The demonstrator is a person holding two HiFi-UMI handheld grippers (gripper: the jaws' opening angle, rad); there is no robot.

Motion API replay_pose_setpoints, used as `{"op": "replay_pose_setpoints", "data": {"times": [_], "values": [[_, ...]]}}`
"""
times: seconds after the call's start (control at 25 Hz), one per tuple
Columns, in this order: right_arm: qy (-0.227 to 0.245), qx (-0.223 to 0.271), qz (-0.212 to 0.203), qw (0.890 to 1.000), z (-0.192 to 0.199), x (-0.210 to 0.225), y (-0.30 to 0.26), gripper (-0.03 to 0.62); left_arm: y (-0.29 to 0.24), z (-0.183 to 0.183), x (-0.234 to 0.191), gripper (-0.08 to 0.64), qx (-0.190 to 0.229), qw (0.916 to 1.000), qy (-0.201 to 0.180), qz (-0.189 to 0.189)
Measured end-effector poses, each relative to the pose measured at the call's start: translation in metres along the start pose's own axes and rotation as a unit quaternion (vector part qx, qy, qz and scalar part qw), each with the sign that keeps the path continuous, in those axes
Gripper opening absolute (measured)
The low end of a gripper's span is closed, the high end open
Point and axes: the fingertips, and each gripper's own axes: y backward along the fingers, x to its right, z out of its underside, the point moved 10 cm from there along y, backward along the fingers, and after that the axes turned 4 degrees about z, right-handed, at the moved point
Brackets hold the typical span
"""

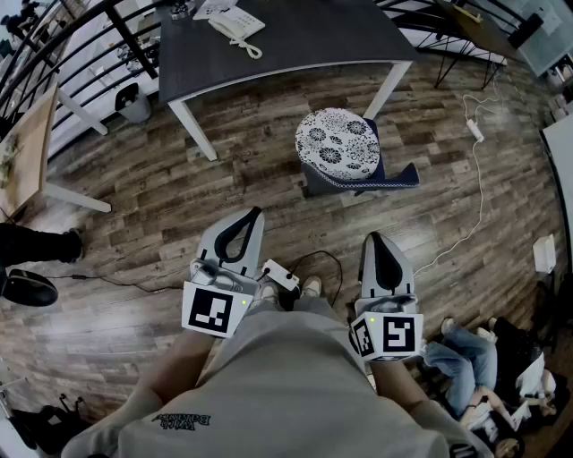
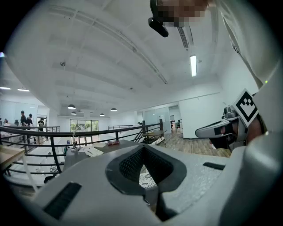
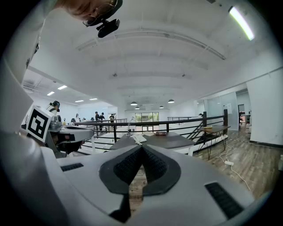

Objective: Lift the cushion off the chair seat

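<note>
A round cushion (image 1: 337, 139) with a black-and-white flower print lies on the seat of a blue chair (image 1: 394, 176), just in front of the dark table. Both grippers are held near my body, well short of the chair. My left gripper (image 1: 256, 213) is shut with nothing in it. My right gripper (image 1: 372, 236) is also shut and holds nothing. In the left gripper view the jaw tips (image 2: 143, 147) meet, and a patch of the cushion (image 2: 146, 180) shows through the gap below them. The closed tips (image 3: 142, 146) in the right gripper view point toward the table (image 3: 154, 140).
A dark table (image 1: 286, 36) with a white phone (image 1: 237, 25) stands behind the chair. A white cable with a power strip (image 1: 474, 130) runs over the wooden floor at right. Another power strip (image 1: 280, 275) lies by my feet. A person (image 1: 474, 367) sits at lower right.
</note>
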Motion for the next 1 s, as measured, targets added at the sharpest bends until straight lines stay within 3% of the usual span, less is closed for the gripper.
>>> {"op": "replay_pose_setpoints", "data": {"times": [0.52, 1.0], "values": [[-0.015, -0.008, -0.017, 1.000, 0.009, 0.027, 0.008, 0.002, -0.011, 0.005, 0.034, 0.005, -0.033, 0.9994, -0.007, 0.006], [-0.019, -0.008, -0.028, 0.999, 0.021, 0.072, 0.026, 0.002, -0.033, 0.000, 0.080, 0.005, -0.027, 0.9994, -0.019, -0.009]]}}
